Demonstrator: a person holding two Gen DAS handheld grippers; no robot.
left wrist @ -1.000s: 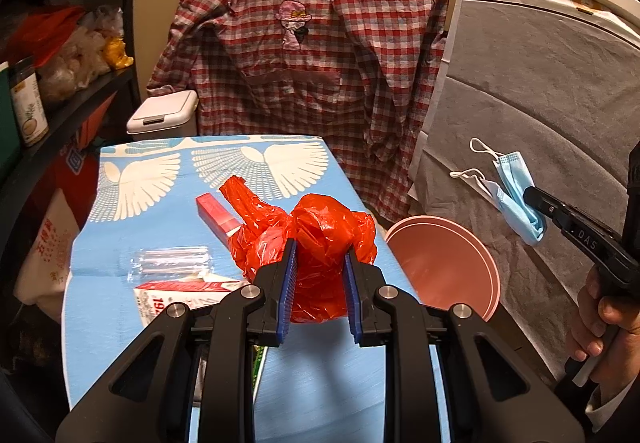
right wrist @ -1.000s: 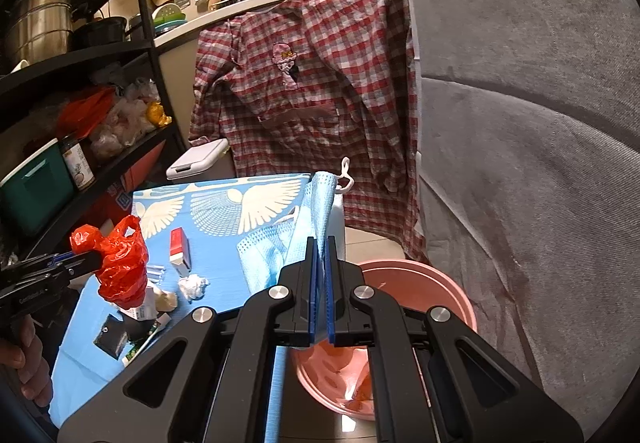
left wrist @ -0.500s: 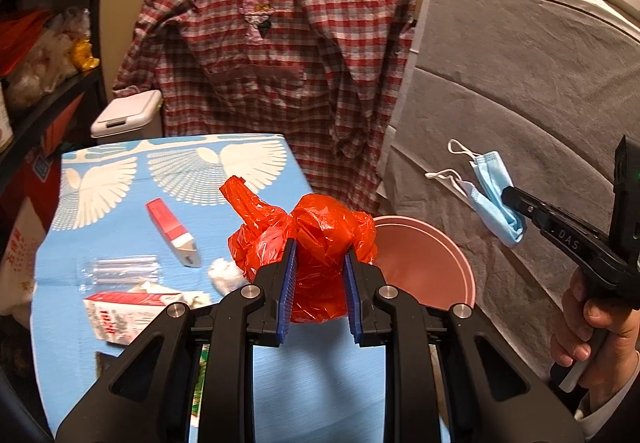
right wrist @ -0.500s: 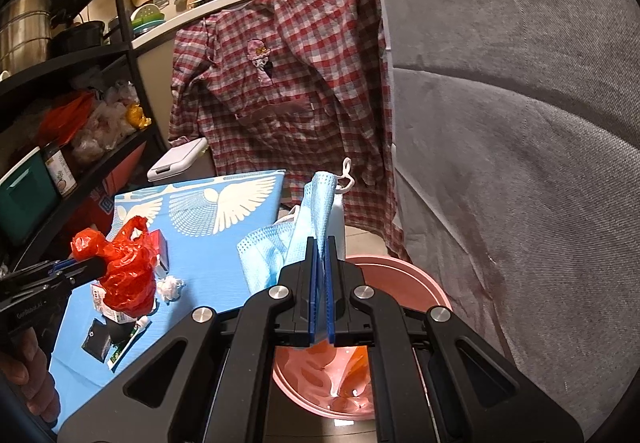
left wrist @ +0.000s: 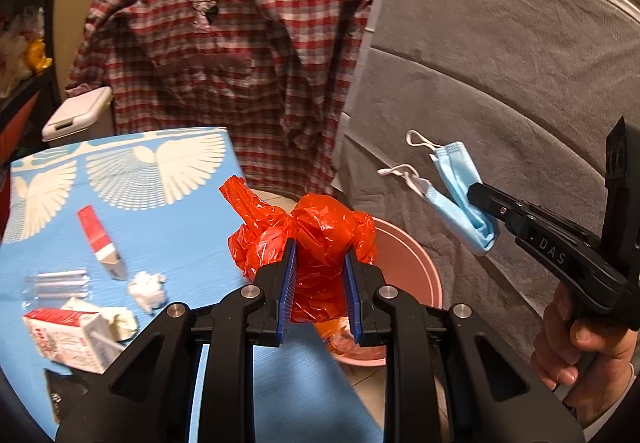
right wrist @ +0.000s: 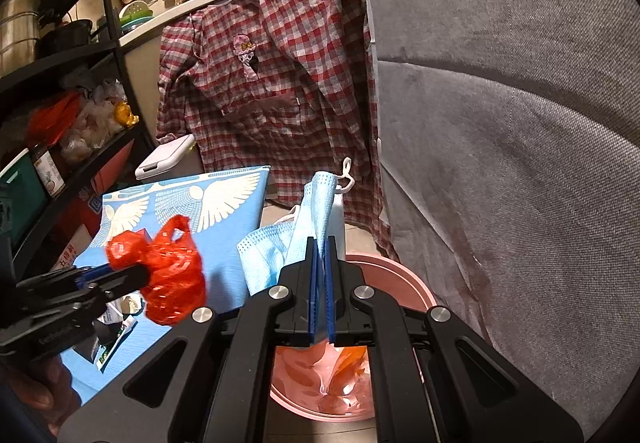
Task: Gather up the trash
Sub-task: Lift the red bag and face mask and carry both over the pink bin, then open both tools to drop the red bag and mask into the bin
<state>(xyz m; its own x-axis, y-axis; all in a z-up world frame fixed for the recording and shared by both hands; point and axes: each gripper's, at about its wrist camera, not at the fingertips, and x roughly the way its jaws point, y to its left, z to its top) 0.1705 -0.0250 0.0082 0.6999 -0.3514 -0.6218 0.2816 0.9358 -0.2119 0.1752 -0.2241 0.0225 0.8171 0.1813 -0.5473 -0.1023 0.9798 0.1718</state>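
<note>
Between the blue pads of the left gripper (left wrist: 319, 283) sits a crumpled red plastic bag (left wrist: 316, 243), pinched at its lower middle, with most of its bulk and one loose handle loop billowing up and ahead of the fingertips. Beyond and below those jaws lies the pink bin (left wrist: 404, 267), its near rim partly hidden behind the bag, so the bag seems to hang over the table edge rather than squarely over the bin mouth. Released from there, the light film could drift or catch the rim and land on the floor tiles or back on the blue tablecloth (left wrist: 168, 243).

Pressed almost together, the jaws of the right gripper (right wrist: 319, 283) clamp a thin fold of a blue face mask (right wrist: 316, 211), which stands up and to the left of the fingertips, its white ear loop curling above. Directly under those jaws is the bin opening (some orange and pink waste already shows inside), so this drop looks safer. Its risk is the ear loop or the pleated fabric snagging on a pad when the jaws part, leaving the mask dangling.

Both grippers are converging on 1 bin, and a clash of fingers over the rim is possible. Left of the left jaws, 4 pieces remain on the cloth: a red-and-white stick (left wrist: 100, 239), a tissue wad (left wrist: 147, 289), a clear wrapper (left wrist: 56, 281) and a small carton (left wrist: 68, 335).
</note>
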